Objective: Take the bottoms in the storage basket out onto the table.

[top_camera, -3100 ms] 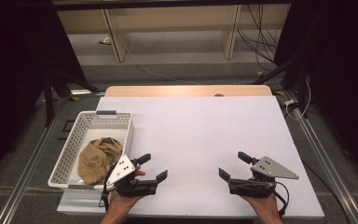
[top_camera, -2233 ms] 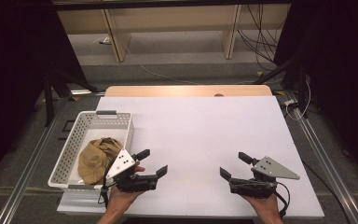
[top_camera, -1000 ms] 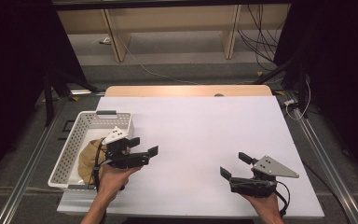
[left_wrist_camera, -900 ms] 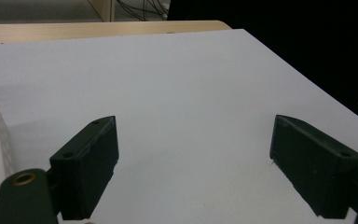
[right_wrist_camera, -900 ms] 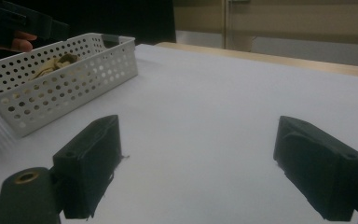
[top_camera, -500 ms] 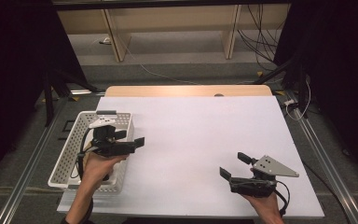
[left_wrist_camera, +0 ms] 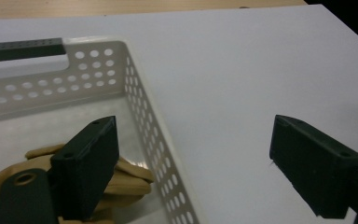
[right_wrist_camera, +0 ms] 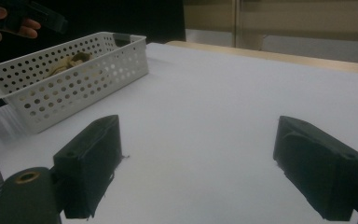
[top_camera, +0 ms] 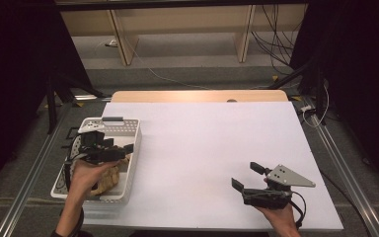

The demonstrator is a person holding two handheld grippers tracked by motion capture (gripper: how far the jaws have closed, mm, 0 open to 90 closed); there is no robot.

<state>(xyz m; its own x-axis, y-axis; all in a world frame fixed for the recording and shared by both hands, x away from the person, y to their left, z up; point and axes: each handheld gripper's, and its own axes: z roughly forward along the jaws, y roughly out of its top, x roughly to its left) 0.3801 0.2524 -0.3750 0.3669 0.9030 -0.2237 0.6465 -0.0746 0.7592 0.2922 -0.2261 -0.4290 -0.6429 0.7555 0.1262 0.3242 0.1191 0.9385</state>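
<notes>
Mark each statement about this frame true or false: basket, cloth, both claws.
1. The left claw is above the white basket. True.
2. The basket holds a tan cloth. True.
3. The left claw is shut on the cloth. False: its jaws stand wide open, holding nothing.
4. The right claw is inside the basket. False: it is over the bare white table, far from the basket.
5. The right claw is open. True.

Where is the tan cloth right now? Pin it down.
In the high view, the tan cloth lies in the near end of the white basket at the table's left edge, under the open left tongs.
</notes>
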